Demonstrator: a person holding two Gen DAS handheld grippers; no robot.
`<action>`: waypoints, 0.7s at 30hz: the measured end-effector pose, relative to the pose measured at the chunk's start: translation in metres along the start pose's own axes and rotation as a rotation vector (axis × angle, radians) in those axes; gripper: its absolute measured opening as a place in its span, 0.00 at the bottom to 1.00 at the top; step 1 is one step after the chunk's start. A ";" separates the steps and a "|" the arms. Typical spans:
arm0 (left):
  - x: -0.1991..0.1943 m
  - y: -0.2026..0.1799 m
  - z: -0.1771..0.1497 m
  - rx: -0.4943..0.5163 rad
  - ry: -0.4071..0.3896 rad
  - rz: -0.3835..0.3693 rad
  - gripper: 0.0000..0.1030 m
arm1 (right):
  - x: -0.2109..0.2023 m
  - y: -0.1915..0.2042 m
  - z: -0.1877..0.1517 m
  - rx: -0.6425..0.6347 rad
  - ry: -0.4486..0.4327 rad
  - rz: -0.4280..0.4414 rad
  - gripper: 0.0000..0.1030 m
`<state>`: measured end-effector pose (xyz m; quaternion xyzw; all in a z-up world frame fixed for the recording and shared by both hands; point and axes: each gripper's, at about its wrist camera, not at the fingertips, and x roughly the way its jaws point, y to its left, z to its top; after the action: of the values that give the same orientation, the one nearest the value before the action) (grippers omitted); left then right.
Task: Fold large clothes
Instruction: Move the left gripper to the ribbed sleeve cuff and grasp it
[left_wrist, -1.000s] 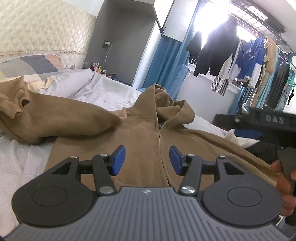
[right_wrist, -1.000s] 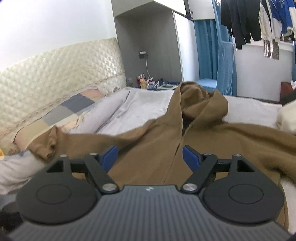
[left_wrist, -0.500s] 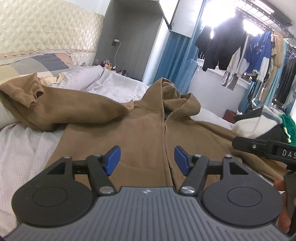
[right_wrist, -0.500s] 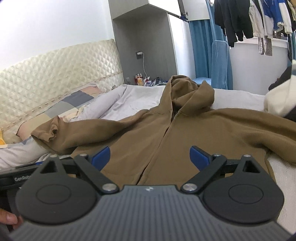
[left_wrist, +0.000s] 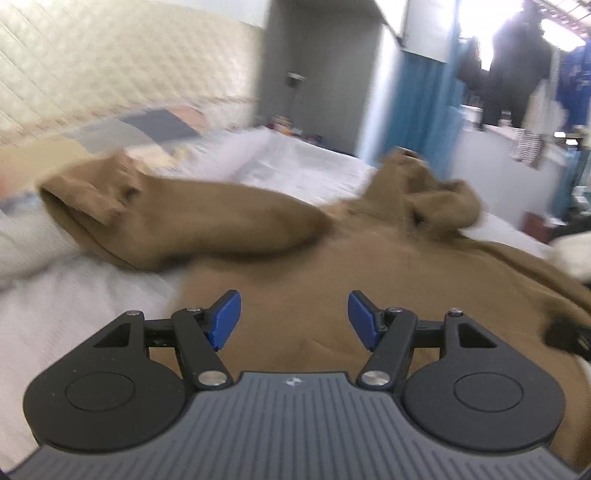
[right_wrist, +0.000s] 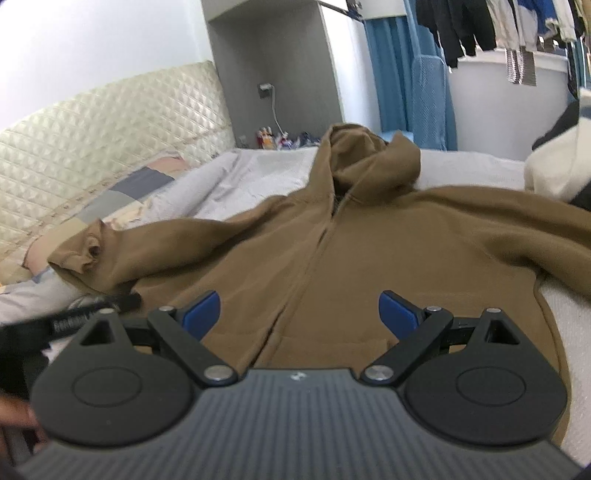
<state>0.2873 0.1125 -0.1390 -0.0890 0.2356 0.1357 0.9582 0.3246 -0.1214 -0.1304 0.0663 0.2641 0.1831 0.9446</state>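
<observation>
Hoodie (right_wrist: 369, 258), brown and zipped, is spread front up on the bed (right_wrist: 258, 173), hood (right_wrist: 369, 158) at the far end and hem at the near end. One sleeve (right_wrist: 147, 243) is stretched out to the left, cuff near the pillow (right_wrist: 122, 192). The left hand-held gripper (left_wrist: 293, 319) and right hand-held gripper (right_wrist: 299, 317) are held above the hem, jaws wide, nothing gripped. Hanging clothes (right_wrist: 498, 29) are seen at far right.
</observation>
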 end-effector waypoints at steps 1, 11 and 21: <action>0.004 0.004 0.004 0.002 -0.016 0.041 0.68 | 0.005 -0.001 -0.001 0.002 0.008 -0.005 0.92; 0.073 0.063 0.055 0.144 -0.087 0.406 0.68 | 0.064 -0.004 -0.008 0.015 0.118 -0.036 0.91; 0.153 0.115 0.069 0.198 -0.005 0.493 0.68 | 0.091 0.005 -0.003 -0.028 0.132 -0.085 0.91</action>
<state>0.4125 0.2711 -0.1634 0.0655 0.2600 0.3418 0.9007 0.3940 -0.0821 -0.1747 0.0299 0.3258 0.1505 0.9329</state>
